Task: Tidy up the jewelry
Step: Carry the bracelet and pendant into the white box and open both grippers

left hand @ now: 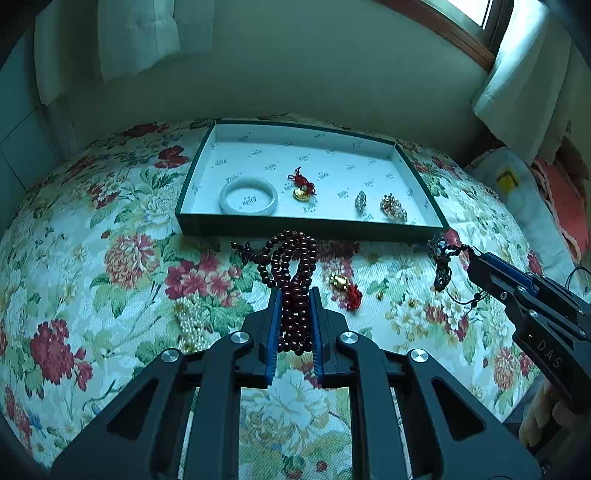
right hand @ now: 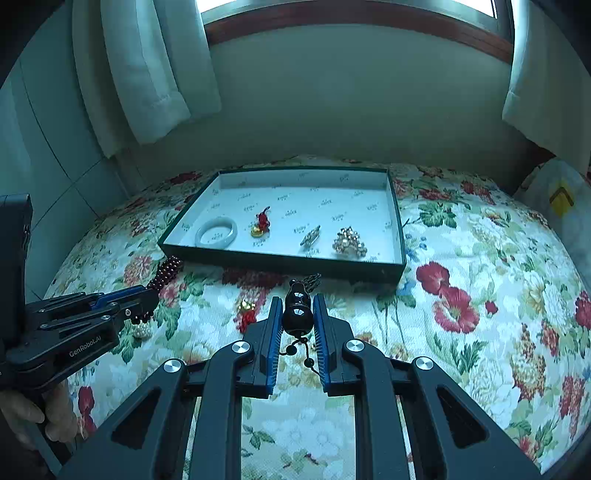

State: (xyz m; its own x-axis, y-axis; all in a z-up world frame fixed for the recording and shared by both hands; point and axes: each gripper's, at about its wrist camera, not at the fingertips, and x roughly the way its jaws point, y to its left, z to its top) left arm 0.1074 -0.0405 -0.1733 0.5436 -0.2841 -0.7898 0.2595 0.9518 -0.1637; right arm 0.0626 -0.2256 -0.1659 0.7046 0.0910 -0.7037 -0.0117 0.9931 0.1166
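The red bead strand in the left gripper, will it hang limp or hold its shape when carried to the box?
Probably limp: the red bead strand droops in loose loops past the left gripper. Its hanging tassel end may swing and could snag the box rim.

wall [right hand: 351, 96]: plain, pale, far side | window [right hand: 332, 7]: wood-framed, daylight above | curtains [right hand: 147, 74]: white, hanging left and right | bedspread [right hand: 480, 258]: floral quilted (red and cream blooms) | pillows [left hand: 546, 206]: far right

The tray [left hand: 310, 230] keeps bare floor behind the bangle [left hand: 248, 195], red charm [left hand: 302, 184] and two brooches [left hand: 384, 205]; its near wall bars the approach.
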